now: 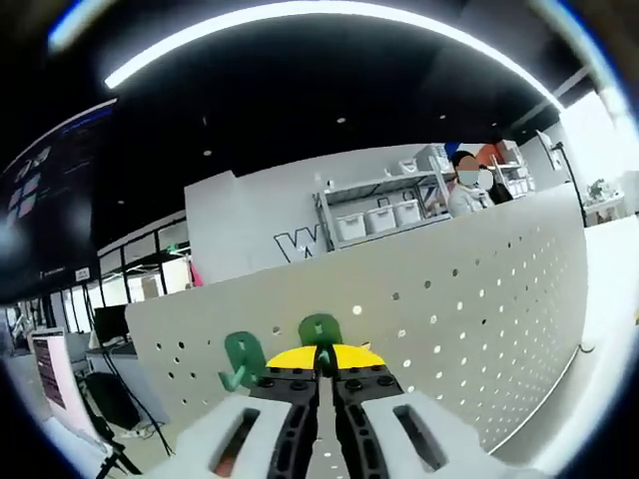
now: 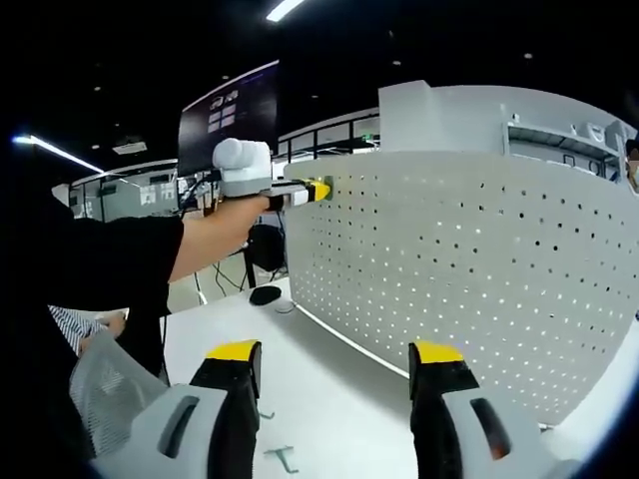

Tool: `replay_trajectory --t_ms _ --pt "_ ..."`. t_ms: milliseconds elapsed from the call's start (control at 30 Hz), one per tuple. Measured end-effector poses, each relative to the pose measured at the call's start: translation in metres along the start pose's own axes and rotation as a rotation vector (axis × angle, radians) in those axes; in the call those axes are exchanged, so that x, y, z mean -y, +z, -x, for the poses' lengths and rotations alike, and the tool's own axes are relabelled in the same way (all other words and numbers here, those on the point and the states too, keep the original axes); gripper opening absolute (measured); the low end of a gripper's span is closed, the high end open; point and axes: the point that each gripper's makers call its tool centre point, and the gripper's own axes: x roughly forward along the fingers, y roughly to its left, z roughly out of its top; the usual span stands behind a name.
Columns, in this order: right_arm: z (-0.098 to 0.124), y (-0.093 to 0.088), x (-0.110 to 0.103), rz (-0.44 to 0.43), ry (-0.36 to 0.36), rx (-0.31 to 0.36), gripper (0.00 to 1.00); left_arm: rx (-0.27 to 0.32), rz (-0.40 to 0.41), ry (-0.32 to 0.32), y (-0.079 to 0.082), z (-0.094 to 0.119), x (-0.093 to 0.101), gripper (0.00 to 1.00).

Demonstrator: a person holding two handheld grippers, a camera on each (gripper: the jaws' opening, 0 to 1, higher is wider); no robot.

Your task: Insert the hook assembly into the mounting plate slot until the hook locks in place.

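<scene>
white pegboard [image 1: 479, 309], left hand-held gripper [image 1: 321, 367] clamping green hook [image 1: 319, 331], right hand-held gripper [image 2: 337, 361] wide open

A: What sort of room is it?

B: A dark-ceilinged hall. In the left gripper view a long curved light strip [image 1: 329, 18] crosses the black ceiling [image 1: 300, 90], with small spot lamps scattered below it.

A: And the walls?

B: A grey partition wall [image 1: 250, 215] with a partial letter mark, and metal shelving [image 1: 384, 205] holding white bins beside it. A large dark screen [image 1: 50, 200] hangs to one side.

A: Anything in the right gripper view?

B: A white tabletop [image 2: 329, 399], a glass-walled office front [image 2: 140, 190] beyond it, a wall-mounted display [image 2: 230, 110], and a ceiling strip light [image 2: 285, 10].
</scene>
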Motion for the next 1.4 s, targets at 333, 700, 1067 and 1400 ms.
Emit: replay_trajectory --t_ms 333,700,1067,1400 --pt "-0.001 0.006 -0.004 0.007 0.007 0.015 0.57 -0.028 0.036 -0.015 -0.008 0.024 0.001 0.16" --pt "-0.001 0.008 -0.016 0.019 0.038 0.022 0.57 0.009 0.071 -0.036 0.007 0.072 0.006 0.25" --pt "-0.007 0.013 -0.033 0.04 0.085 0.034 0.57 -0.004 0.08 -0.07 0.0 0.128 0.015 0.25" --pt "-0.007 0.01 -0.051 0.053 0.127 0.028 0.57 -0.008 0.088 -0.061 -0.005 0.175 0.017 0.27"
